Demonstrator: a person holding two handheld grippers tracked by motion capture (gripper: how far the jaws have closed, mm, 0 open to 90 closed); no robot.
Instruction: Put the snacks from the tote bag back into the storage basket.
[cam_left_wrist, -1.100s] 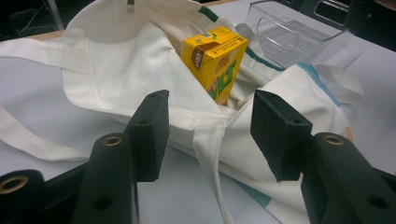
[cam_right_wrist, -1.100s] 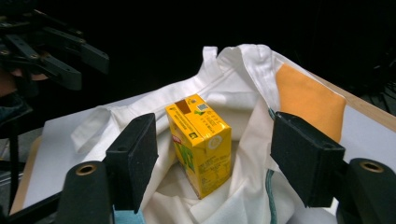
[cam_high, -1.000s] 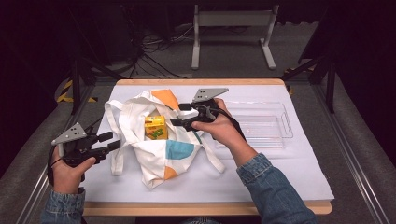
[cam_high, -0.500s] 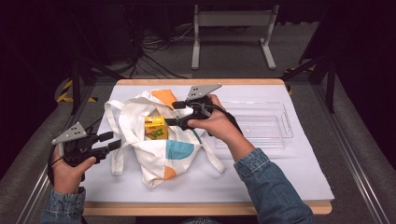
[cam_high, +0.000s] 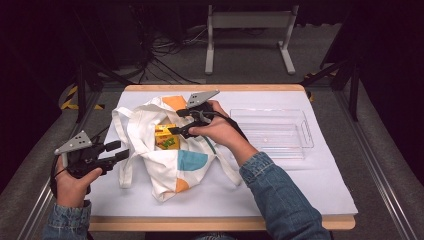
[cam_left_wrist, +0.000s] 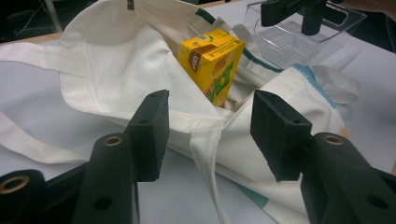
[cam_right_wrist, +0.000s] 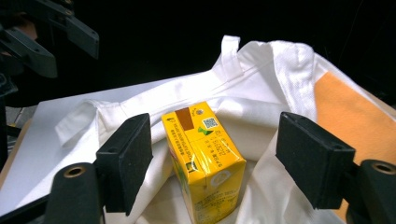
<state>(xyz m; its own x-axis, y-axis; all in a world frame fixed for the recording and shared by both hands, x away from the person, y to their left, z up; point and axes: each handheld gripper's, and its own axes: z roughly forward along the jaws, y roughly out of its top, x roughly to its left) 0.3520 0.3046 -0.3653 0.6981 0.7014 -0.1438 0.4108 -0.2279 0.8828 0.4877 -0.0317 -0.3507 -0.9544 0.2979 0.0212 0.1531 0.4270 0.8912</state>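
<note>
A soft white cloth bag (cam_high: 165, 150) lies slumped on the table's pale sheet (cam_high: 300, 185), its woven fabric creased and folded, with an orange patch near the top edge and a blue-green half-round shape printed on the lower side. Long flat straps of the same cloth loop out to the left. Inside the open mouth stands a small yellow carton (cam_high: 166, 136), a neat rectangular box with sharp edges, wrapped in shiny film that catches the light, and it leans a little against the cloth behind it.

The right gripper (cam_high: 181, 123) reaches in from above the bag's mouth. Its jaws have just been opening and stand apart, the flat black foam pads (cam_right_wrist: 128, 161) sitting either side of the carton (cam_right_wrist: 203, 161) without pressing on it. The left gripper (cam_high: 117, 151) sits at the bag's left edge, just beside the straps, and its jaws are apart too; in the left gripper view the bag's hemmed rim and a strap (cam_left_wrist: 208, 158) lie between the blocky pads (cam_left_wrist: 275, 133), though nothing is pinched.

To the right of the bag rests a clear plastic tray (cam_high: 300, 145), shallow and rectangular with rounded corners and ribbed walls.
</note>
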